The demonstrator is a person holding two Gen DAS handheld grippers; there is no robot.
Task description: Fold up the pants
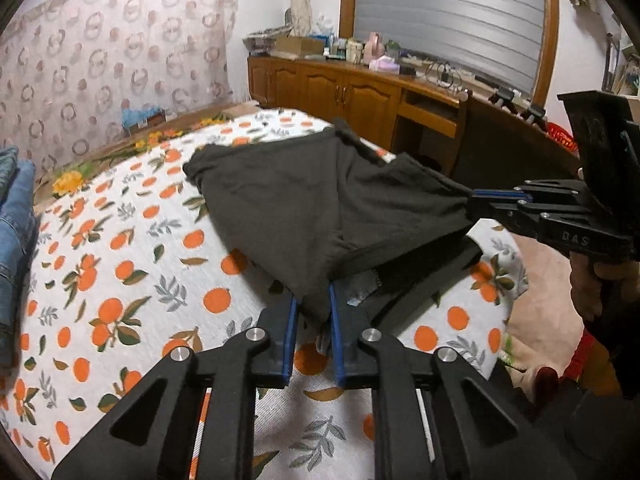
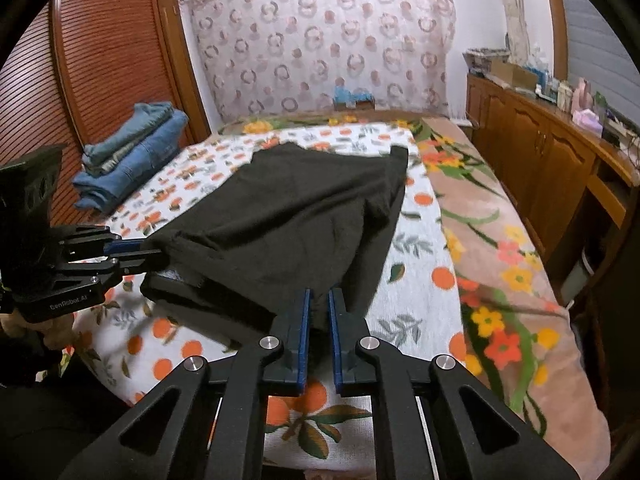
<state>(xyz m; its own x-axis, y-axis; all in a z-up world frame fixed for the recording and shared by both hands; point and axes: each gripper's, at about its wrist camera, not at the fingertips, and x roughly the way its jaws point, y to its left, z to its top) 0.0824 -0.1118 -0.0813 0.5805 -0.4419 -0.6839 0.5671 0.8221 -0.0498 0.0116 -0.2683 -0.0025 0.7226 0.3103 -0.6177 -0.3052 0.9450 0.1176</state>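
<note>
Closest to me, the left hand-held gripper (image 1: 314,312) has its blue-padded jaws drawn narrow on a bunched corner of the black pants (image 1: 304,204), the cloth pinched between the pads and lifted off the bed (image 1: 120,240) there. Just beside it, the right hand-held gripper (image 2: 319,312) does the same at the neighbouring corner — jaws nearly together, a fold of black fabric caught between them. Each one shows in the other's view from the side: the right hand-held gripper at the right edge, a person's hand (image 1: 600,280) wrapped round its grip, and the left one at the left edge, both with cloth trapped at their tips. Between the two the near edge of the pants hangs taut and raised, with a lower layer of the same dark fabric lying flat on the sheet beneath it. From there the pants slope away and down, spreading over the white bedsheet printed with oranges and leaves, their far end resting flat towards the middle of the bed. To the right of the sheet runs a pink blanket (image 2: 500,240) with bright flowers. Further off on the left side of the bed sits a stack of folded jeans (image 2: 132,152), well apart from the pants. Beyond stand a wooden cabinet (image 2: 540,152) along the right wall, cluttered on top, and a curtain (image 2: 320,40) patterned with rings.
</note>
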